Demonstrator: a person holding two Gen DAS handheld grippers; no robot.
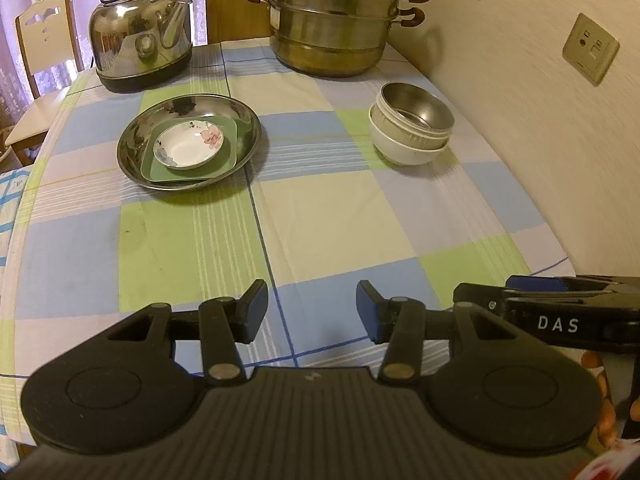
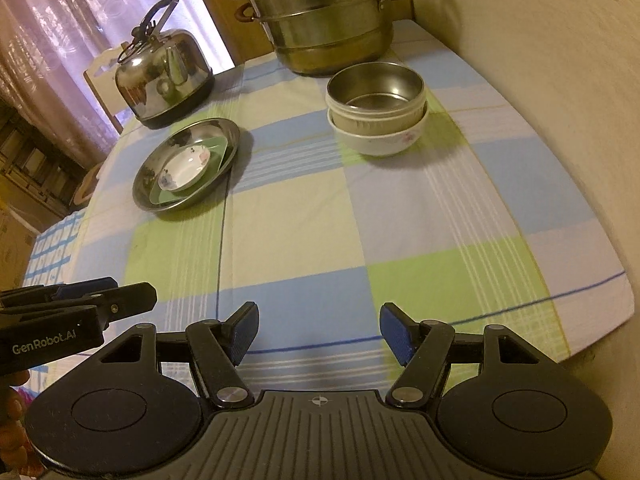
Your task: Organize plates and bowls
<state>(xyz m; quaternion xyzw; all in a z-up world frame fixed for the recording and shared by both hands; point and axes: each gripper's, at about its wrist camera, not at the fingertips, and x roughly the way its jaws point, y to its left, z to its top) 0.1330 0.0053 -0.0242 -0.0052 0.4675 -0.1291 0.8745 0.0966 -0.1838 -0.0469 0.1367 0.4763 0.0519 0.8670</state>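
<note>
A steel plate (image 1: pixel 136 136) on the checked tablecloth holds a green square plate (image 1: pixel 228 152) with a small white flowered dish (image 1: pixel 188 146) on top; the stack also shows in the right wrist view (image 2: pixel 152 184). To the right, a steel bowl (image 1: pixel 420 108) sits nested in a white bowl (image 1: pixel 404 152), also seen in the right wrist view (image 2: pixel 376 84). My left gripper (image 1: pixel 312 308) is open and empty over the table's near edge. My right gripper (image 2: pixel 316 330) is open and empty, beside the left one.
A steel kettle (image 1: pixel 140 48) and a stacked steamer pot (image 1: pixel 332 20) stand at the back of the table. A wall (image 1: pixel 520 140) runs along the right side. A chair (image 1: pixel 44 60) stands at the far left.
</note>
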